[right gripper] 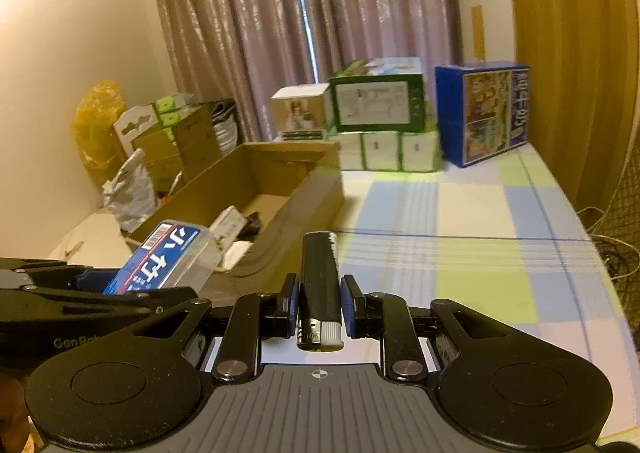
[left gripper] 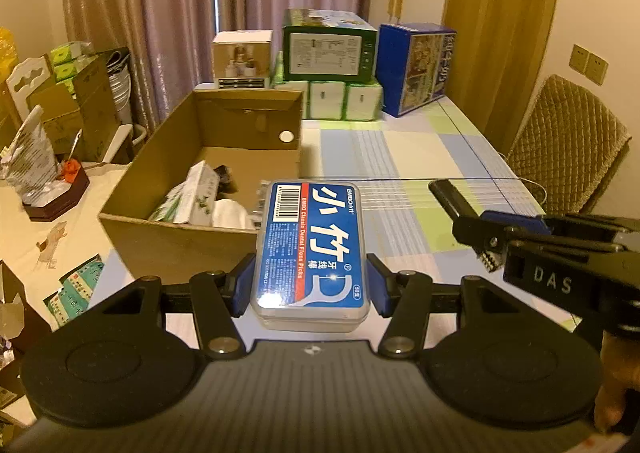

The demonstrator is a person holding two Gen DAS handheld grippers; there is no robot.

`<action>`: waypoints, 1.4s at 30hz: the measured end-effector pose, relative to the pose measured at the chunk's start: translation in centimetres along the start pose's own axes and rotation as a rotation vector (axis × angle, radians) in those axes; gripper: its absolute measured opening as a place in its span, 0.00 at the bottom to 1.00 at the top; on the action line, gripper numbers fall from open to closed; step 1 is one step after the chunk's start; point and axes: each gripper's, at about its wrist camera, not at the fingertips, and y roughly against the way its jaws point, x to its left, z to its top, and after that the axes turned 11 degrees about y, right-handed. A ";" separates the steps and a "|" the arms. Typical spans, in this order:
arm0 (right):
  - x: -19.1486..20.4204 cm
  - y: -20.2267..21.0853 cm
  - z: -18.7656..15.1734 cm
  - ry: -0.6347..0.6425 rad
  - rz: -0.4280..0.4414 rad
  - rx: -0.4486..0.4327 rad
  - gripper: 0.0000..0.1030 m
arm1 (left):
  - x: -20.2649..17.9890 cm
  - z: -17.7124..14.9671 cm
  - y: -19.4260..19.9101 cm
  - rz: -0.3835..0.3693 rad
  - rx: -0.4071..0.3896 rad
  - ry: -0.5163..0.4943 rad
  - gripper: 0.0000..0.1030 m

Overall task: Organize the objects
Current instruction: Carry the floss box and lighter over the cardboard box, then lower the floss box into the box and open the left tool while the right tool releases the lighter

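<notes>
Jaws of my left gripper [left gripper: 311,285] pinch a clear plastic floss-pick box with blue label [left gripper: 311,249], held above the bench beside the open brown cardboard box [left gripper: 176,241]; my right gripper [right gripper: 319,307] pinches a black lighter [right gripper: 320,285].

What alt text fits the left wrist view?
The left claw grips a blue-labelled dental floss pick box just short of an open cardboard box that already holds a few items. The right claw enters from the right above a checked tablecloth, with stacked packages by the curtains behind.
</notes>
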 end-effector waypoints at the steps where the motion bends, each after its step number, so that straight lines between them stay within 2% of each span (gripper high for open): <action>1: 0.4 -0.2 0.1 0.002 0.008 0.001 0.18 | 0.4 0.1 0.1 0.005 -0.001 0.004 0.50; 10: 3.7 -2.6 1.8 0.034 0.071 0.008 0.18 | 4.3 1.6 0.6 0.056 -0.019 0.029 0.50; 19: 5.9 -7.3 4.9 0.072 0.101 0.011 0.18 | 8.2 5.3 -0.7 0.093 -0.030 0.034 0.50; 31: 5.4 -14.9 9.0 0.050 0.110 0.047 0.18 | 11.0 10.6 -7.1 0.088 0.020 0.004 0.50; 42: 4.0 -19.5 9.1 0.006 0.123 0.108 0.18 | 11.5 12.0 -12.4 0.083 0.070 -0.029 0.50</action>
